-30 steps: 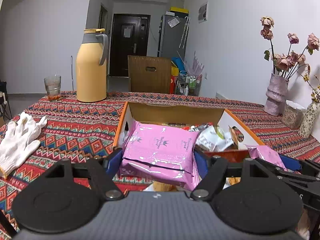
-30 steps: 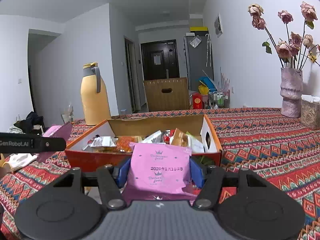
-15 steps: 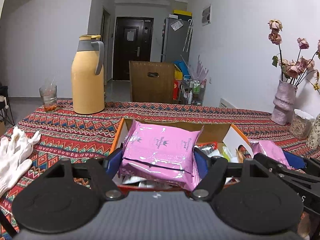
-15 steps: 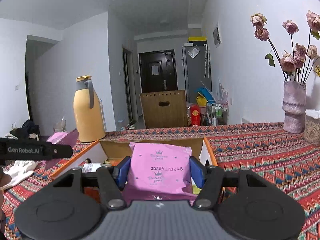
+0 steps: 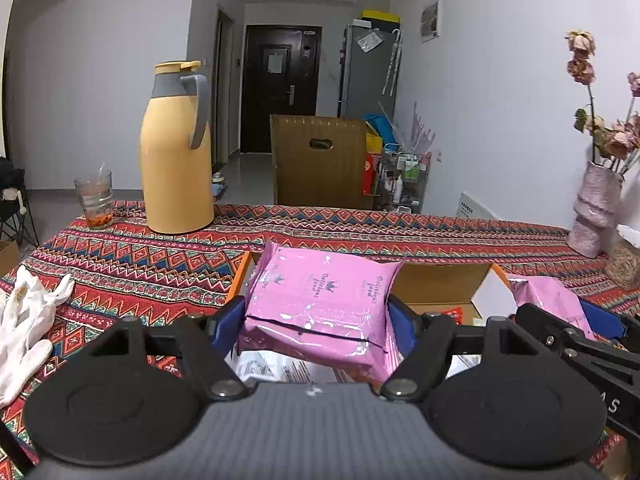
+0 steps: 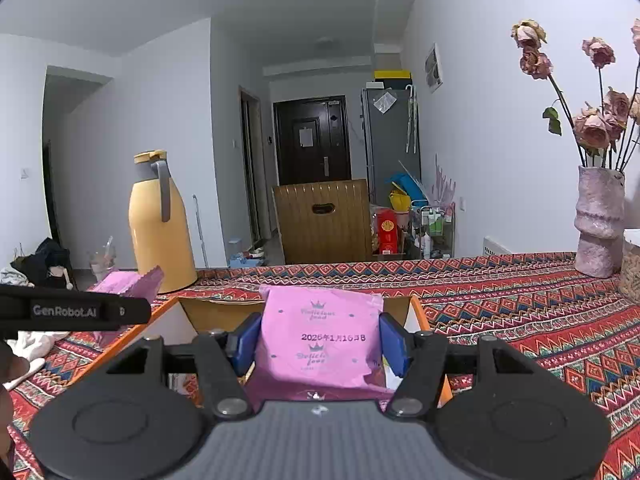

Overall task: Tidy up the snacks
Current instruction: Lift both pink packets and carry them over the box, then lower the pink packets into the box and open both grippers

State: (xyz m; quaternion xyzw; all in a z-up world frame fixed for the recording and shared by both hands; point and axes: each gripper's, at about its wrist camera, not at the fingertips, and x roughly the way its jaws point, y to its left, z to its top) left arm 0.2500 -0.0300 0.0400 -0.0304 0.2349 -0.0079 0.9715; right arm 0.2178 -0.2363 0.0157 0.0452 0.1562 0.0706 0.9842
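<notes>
Beyond the box (image 5: pixel 444 280) stand thermos (image 5: pixel 176 152), glass (image 5: pixel 95 200), perhaps gloves (image 5: pixel 28 320).

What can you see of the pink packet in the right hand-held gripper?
The pink packet is a glossy, foil-like pouch, puffy and slightly creased, printed with crown logos, script lettering and a dark date stamp. It stands roughly upright, printed face to the camera, clamped at both side edges by the blue pads of the right hand-held gripper. It is held above the open orange cardboard box, touching nothing else visible.
</notes>
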